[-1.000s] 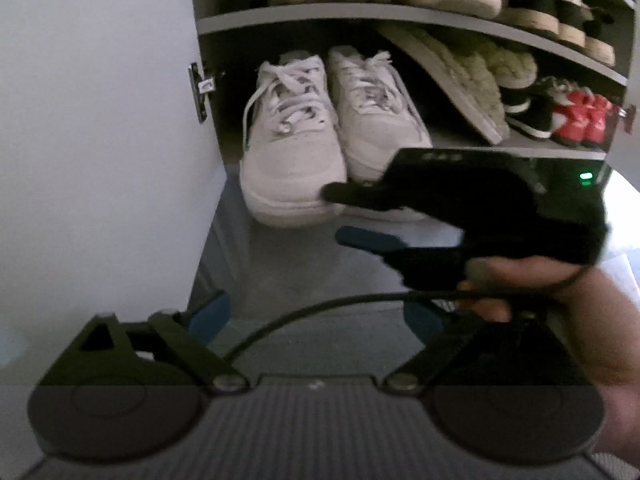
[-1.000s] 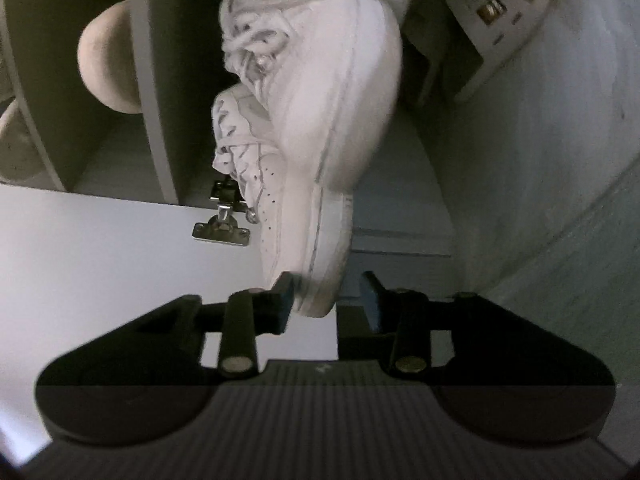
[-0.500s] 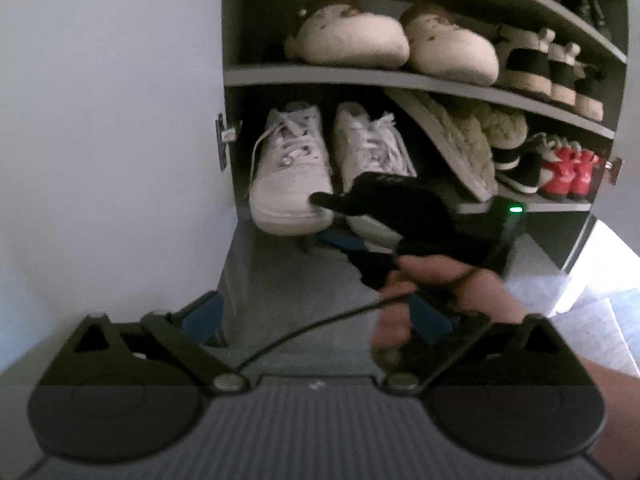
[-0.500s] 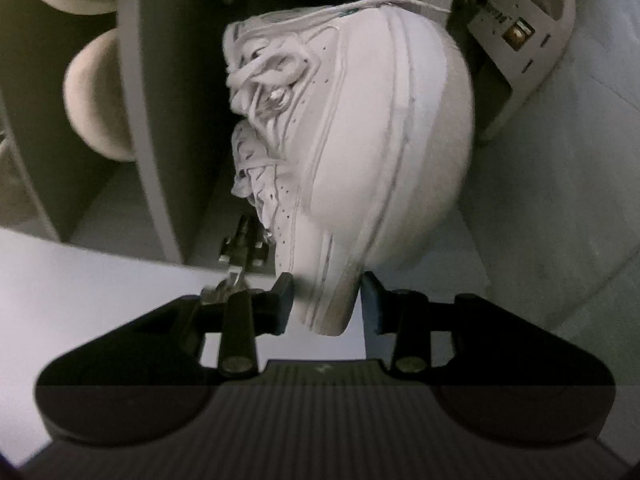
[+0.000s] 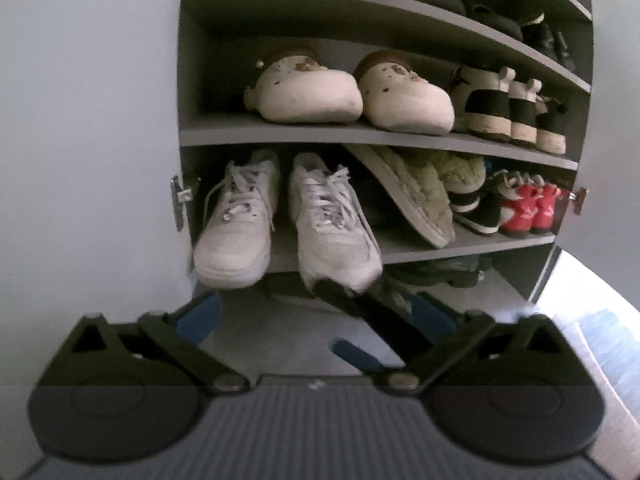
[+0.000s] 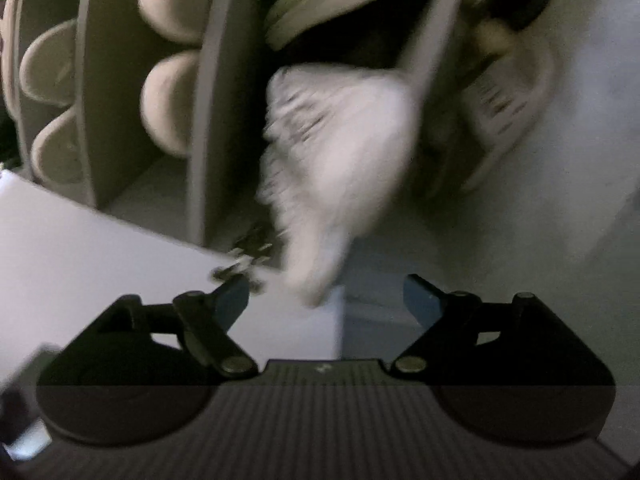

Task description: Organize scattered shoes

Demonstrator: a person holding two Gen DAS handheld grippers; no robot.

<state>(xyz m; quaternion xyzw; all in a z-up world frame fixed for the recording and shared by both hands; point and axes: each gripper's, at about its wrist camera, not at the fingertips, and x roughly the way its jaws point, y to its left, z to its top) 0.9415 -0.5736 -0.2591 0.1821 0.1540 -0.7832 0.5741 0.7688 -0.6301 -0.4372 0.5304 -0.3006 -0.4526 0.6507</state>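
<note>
At far left stands a plain white wall, then the grey shoe rack w/ several shelves. On the lower shelf, at its left end, the left white sneaker sits toe out, and just beside it on the right the right white sneaker, its toe a bit over the shelf edge. Further right on this shelf a green slipper leans tilted, then dark shoes and a red pair. One shelf above are two beige clogs, and black-and-cream sandals at the right. The left gripper is near the camera, jaws wide apart and opening a little more, nothing between them. The right gripper, seen blurred, has its jaws opening now; the sneaker toe is just in front of it, between the blue pads but they do not press on it, so I judge the shoe is let go on the shelf. In the left view its dark finger is just under this toe. Progress: this pair seems placed, approx. done. Under the lowest shelf some shoes lie on the floor, dim, maybe still to sort; I cannot tell if more are scattered elsewhere.
</note>
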